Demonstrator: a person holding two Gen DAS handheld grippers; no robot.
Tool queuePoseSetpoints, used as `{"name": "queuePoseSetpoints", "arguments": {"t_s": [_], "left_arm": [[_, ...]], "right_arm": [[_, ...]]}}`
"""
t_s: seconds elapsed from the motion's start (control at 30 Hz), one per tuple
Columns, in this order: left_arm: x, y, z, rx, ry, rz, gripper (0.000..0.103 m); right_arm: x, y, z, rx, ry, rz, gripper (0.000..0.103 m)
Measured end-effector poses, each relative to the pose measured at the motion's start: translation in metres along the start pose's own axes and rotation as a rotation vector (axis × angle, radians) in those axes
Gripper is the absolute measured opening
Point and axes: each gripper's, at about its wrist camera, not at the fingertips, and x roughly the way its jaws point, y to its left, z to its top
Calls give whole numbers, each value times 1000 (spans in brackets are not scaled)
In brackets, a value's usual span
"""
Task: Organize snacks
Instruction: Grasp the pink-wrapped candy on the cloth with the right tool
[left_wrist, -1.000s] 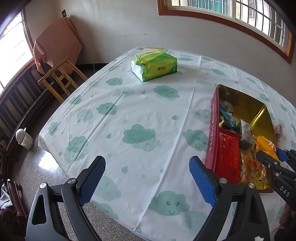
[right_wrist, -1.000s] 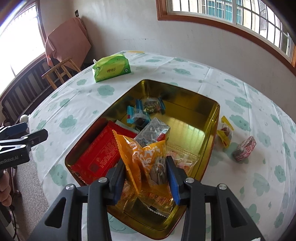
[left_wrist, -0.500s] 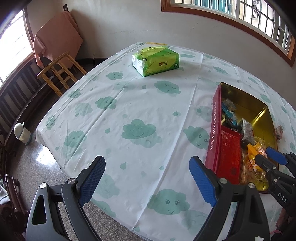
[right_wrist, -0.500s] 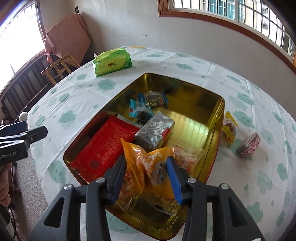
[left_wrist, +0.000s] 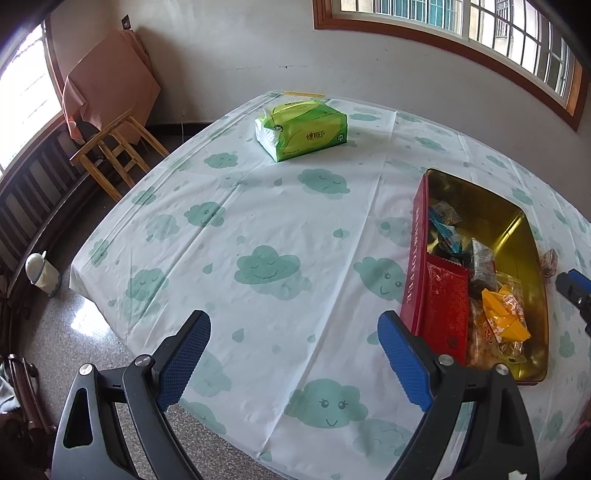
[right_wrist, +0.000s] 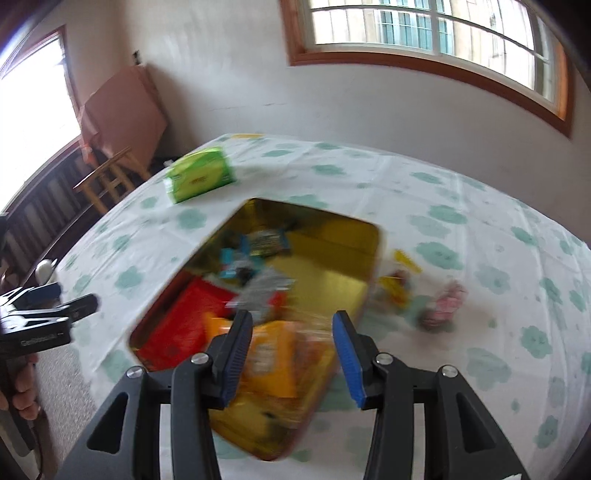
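inside the tin (left_wrist: 517, 221) most snacks already lie, two (right_wrist: 424, 295) wait on the cloth, right gripper (right_wrist: 291, 354) parted and empty, left gripper (left_wrist: 291, 362) wide

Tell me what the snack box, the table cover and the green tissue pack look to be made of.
Snack box: likely metal tin; glossy gold interior mirrors light, red painted outside.
Table cover: probably thin plastic sheet; sharp fold creases, faint sheen, printed clouds.
Green tissue pack: soft plastic film wrap, shiny and slightly wrinkled.

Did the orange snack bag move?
Yes. The orange bag dropped out of the right hand-held gripper and now lies in the tin.
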Motion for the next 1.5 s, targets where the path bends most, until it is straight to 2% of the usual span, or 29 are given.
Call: {"name": "queuePoseSetpoints", "arguments": {"t_s": [0.2, 0.33, 0.53, 0.63, 0.8, 0.9, 1.03, 1.13, 1.2, 1.23, 1.4, 1.5], "left_arm": [[2, -5, 1, 6, 3, -3, 90], [3, -8, 2, 14, -1, -5, 90], [8, -12, 3, 25, 12, 2, 90], [11, -13, 5, 29, 18, 7, 90], [13, -15, 7, 32, 19, 9, 90], [14, -15, 7, 32, 18, 11, 90], [18, -18, 10, 37, 27, 16, 90], [19, -20, 13, 38, 26, 22, 90], [17, -21, 13, 36, 23, 20, 90], [17, -22, 13, 38, 24, 21, 90], [15, -32, 12, 54, 31, 10, 90], [11, -41, 12, 73, 27, 2, 90]], "right_arm": [[2, -69, -4, 139, 17, -103, 46], [8, -106, -6, 252, 40, -108, 46], [33, -123, 0, 360, 70, -89, 46], [50, -126, 2, 416, 90, -120, 46], [77, -127, 7, 426, 122, -208, 46], [88, -122, 9, 371, 118, -266, 46], [95, -128, 4, 353, 92, -294, 46], [94, -133, 1, 331, 47, -304, 41], [96, -134, -1, 287, 29, -315, 28], [96, -133, -1, 264, 20, -324, 26], [92, -141, -4, 251, -1, -284, 24], [86, -149, -9, 255, -7, -292, 24]]}}
